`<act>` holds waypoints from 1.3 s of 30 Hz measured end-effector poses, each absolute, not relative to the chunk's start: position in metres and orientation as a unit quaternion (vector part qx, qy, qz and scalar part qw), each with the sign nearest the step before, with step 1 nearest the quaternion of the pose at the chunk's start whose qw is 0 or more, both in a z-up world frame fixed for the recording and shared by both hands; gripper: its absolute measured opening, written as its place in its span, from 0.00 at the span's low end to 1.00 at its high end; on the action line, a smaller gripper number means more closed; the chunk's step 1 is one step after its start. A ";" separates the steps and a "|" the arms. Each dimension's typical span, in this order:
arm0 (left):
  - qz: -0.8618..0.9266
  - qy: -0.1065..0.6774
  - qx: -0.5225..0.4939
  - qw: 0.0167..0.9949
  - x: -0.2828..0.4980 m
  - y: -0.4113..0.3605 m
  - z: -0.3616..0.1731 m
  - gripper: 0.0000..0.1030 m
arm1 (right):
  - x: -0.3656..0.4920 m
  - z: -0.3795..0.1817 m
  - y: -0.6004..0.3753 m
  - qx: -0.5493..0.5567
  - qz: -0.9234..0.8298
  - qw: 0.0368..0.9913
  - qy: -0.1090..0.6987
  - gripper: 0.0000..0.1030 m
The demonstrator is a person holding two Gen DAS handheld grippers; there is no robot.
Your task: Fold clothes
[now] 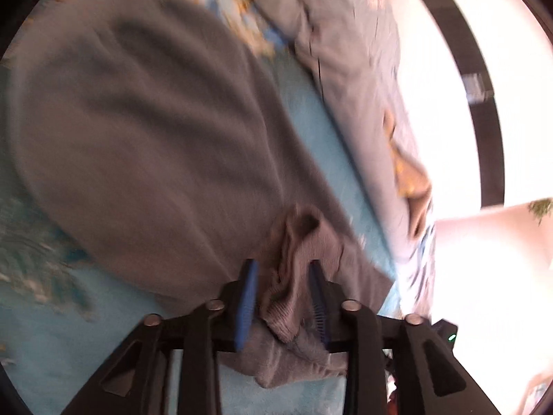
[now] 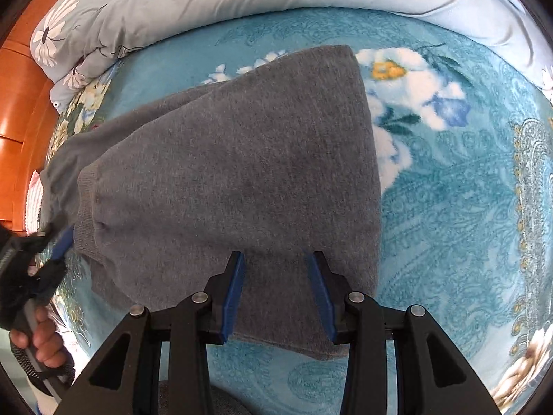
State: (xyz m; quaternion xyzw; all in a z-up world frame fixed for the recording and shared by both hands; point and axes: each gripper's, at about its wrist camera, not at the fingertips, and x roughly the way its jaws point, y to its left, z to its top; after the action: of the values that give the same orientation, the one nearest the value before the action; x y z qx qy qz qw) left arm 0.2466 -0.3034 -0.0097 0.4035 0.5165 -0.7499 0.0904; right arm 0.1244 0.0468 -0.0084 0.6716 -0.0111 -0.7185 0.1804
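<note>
On the bed (image 2: 449,190), a grey sweater (image 2: 224,173) is spread over the blue flowered blanket. A bunched ribbed edge is clamped in the left tool (image 1: 283,297); the right tool (image 2: 276,290) is held apart just above the near hem. The fold would best be carried over evenly (the knit looks soft and stretchy).

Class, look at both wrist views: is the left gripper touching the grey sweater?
Touching. The left wrist view shows a bunched fold of the grey sweater pinched between the blue fingers of the left gripper.
</note>
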 end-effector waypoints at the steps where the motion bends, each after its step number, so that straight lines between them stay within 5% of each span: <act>1: -0.754 0.519 0.388 0.108 0.256 -0.315 -0.005 0.43 | 0.124 -0.007 0.046 0.672 -0.719 0.180 -0.010 0.39; 8: -0.733 0.550 0.317 0.244 0.320 -0.398 -0.007 0.59 | 0.123 0.006 0.051 0.660 -0.730 0.177 -0.010 0.40; 22: -0.728 0.610 0.255 0.182 0.277 -0.439 -0.059 0.59 | 0.117 0.023 0.044 0.652 -0.737 0.177 -0.001 0.42; 23: -0.729 0.608 0.257 0.181 0.274 -0.440 -0.059 0.57 | 0.116 0.023 0.044 0.654 -0.736 0.177 0.000 0.42; 27: -0.731 0.599 0.268 0.187 0.266 -0.442 -0.060 0.23 | 0.115 0.026 0.048 0.655 -0.734 0.177 -0.005 0.42; 39: -0.855 0.426 0.268 0.128 0.237 -0.370 0.076 0.19 | 0.113 0.047 0.072 0.637 -0.751 0.170 -0.030 0.42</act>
State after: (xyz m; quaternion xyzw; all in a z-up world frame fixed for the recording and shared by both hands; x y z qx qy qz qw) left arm 0.2372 -0.3703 0.0759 0.2677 0.4259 -0.8547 0.1280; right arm 0.1134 0.0719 0.0467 0.6372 -0.0300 -0.7512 0.1698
